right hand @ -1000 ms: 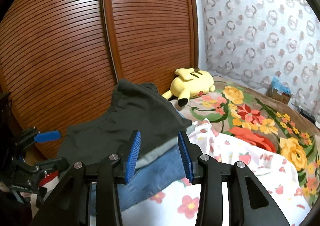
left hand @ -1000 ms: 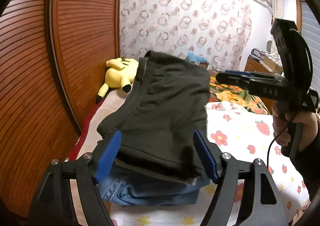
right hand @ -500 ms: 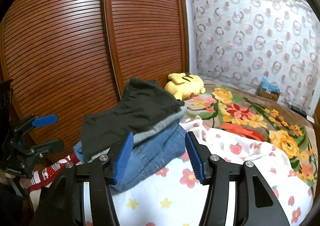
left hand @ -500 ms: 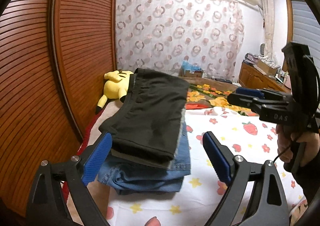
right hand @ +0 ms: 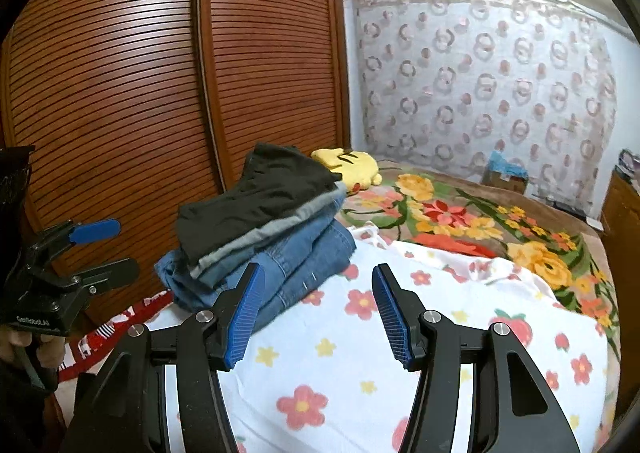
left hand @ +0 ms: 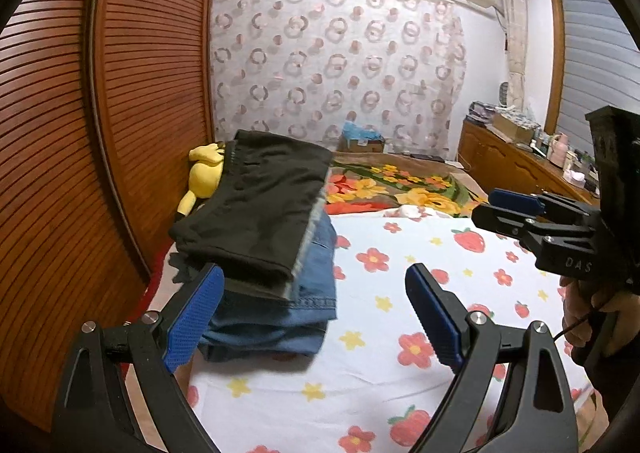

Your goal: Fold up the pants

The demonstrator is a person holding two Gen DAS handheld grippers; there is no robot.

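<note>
Folded dark pants [left hand: 256, 209] lie on top of a stack of folded blue jeans [left hand: 280, 313] at the left side of the bed, next to the wardrobe. The stack also shows in the right wrist view, dark pants [right hand: 256, 197] over jeans [right hand: 288, 265]. My left gripper [left hand: 312, 313] is open and empty, just in front of the stack. My right gripper [right hand: 316, 309] is open and empty, to the right of the stack. The right gripper also shows in the left wrist view [left hand: 516, 209], and the left gripper shows in the right wrist view [right hand: 96, 249].
A white sheet with flowers and strawberries [left hand: 420, 293] covers the near bed, over a floral blanket [right hand: 460, 213]. A yellow plush toy [right hand: 352, 167] lies behind the stack. A slatted wooden wardrobe [right hand: 140, 93] stands at the left. A wooden dresser [left hand: 516, 161] stands at the right.
My left gripper opened, let go of the dark pants and drew back. My right gripper opened wider and drew back too. The dark pants now rest on the jeans stack.
</note>
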